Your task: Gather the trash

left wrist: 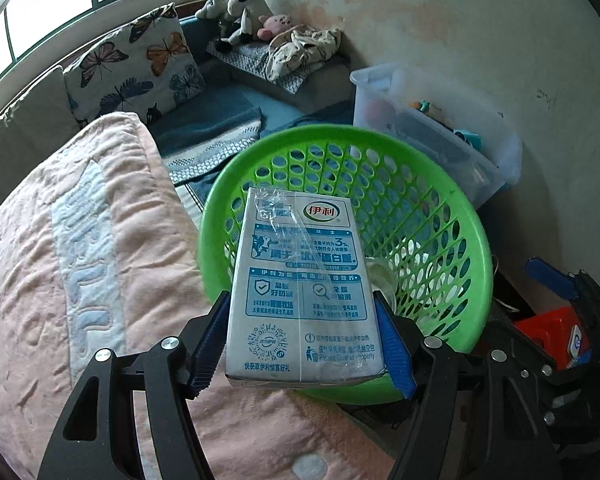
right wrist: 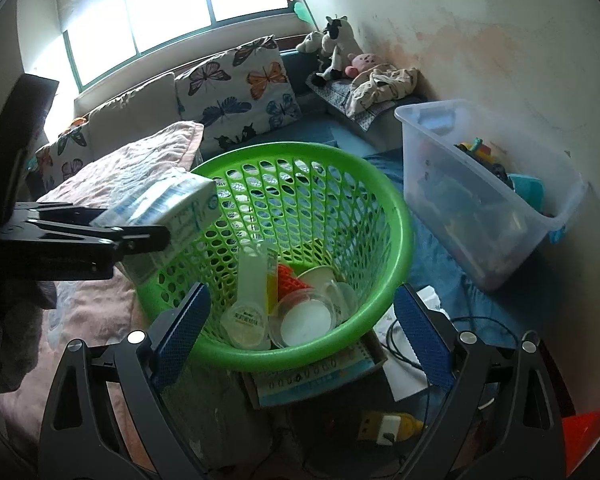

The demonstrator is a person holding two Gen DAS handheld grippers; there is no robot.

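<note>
My left gripper (left wrist: 304, 344) clamps the milk carton (left wrist: 300, 288) over the near rim of the green basket (left wrist: 472, 280). My right gripper (right wrist: 300, 332) hangs wide apart, holding nothing. Basket holds a plastic bottle (right wrist: 250, 280) and cups (right wrist: 306, 316). Pink quilt (left wrist: 60, 240) crowds the left side, clear storage bin (right wrist: 480, 200) to the right, cables (right wrist: 400, 344) below.

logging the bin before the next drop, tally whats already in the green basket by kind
In the green basket, seen from the right wrist:
clear plastic bottle: 1
orange-red piece: 1
paper cup: 1
clear round lid or cup: 1
Total: 4, as far as shows.
The milk carton is not counted; the left gripper holds it above the rim.
</note>
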